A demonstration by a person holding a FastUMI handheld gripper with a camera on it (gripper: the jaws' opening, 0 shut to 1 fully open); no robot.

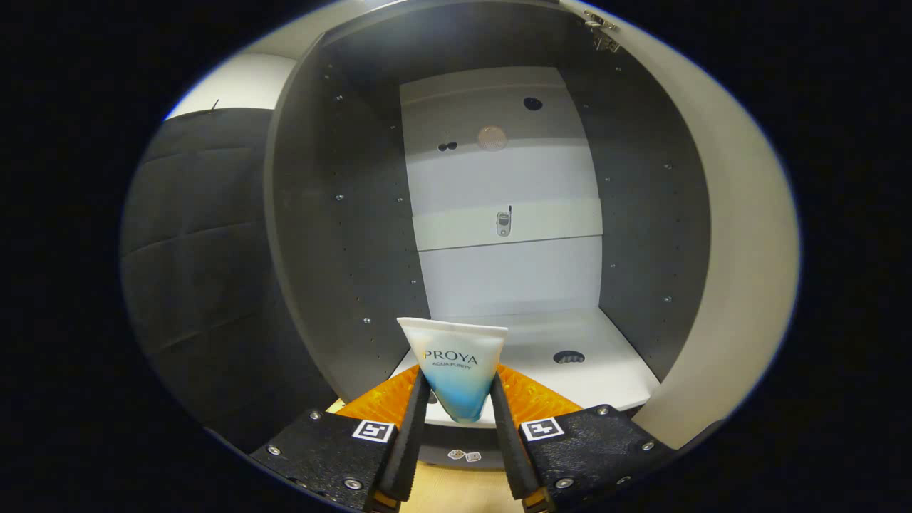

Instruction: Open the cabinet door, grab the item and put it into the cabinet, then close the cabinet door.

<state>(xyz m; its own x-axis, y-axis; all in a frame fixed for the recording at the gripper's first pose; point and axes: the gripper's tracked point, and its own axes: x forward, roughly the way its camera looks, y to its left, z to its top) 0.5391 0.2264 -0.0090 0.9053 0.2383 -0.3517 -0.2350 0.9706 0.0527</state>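
Two black fingers (413, 420) of the gripper (459, 417) pinch a white-and-blue tube (456, 370) from either side, so the jaws are clenched on it, the tube standing with its flat crimped end up and its narrow blue end down between them. The tube hangs just at the mouth of the cabinet (342, 235), whose door (741, 235) is swung open on the right, and right above the front lip of the white bottom shelf (605, 377). A round hole (568, 357) sits in that shelf a little to the right of the tube, and a higher shelf (506, 224) further back carries a small object too small to identify. The item looks gripped and ready to go in, with the placing and the door closing not yet done. The risks, as I judge them: the tube tapers, so it could slip downward out of the pinch; released too near the lip, it could topple forward out of the cabinet; set upright on its narrow end it may fall over; and a wide swing could knock the open door or the dark side wall.
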